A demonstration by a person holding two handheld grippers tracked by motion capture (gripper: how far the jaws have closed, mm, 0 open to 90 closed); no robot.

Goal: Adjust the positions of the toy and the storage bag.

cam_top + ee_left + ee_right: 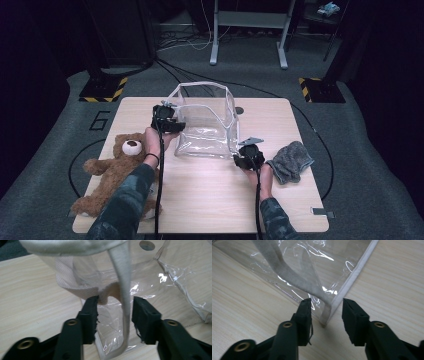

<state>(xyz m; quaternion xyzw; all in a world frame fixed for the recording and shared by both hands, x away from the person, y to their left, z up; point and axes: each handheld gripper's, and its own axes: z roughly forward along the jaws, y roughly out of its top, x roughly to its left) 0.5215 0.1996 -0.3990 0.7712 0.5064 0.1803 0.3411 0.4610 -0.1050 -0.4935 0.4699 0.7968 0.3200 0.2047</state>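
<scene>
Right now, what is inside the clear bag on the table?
The clear bag looks empty: through its walls you see the wooden table and its own white strap. Glare and folds blur a few spots, so something small there could be missed.

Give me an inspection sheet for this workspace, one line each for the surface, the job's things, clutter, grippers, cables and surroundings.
Surface: light wooden table, bare in front.
Job's things: clear plastic bag with white trim, standing open at the table's middle.
Clutter: brown teddy bear lying at the left edge; grey cloth crumpled at the right.
Grippers: left gripper straddles the bag's white strap, pads not pressing it; right gripper straddles the bag's bottom corner, gaps either side.
Cables: one black cable trails from each gripper toward the person; more cables on the floor beyond.
Surroundings: grey carpet, dark curtains, hazard-striped stand bases, a grey desk frame behind.
</scene>
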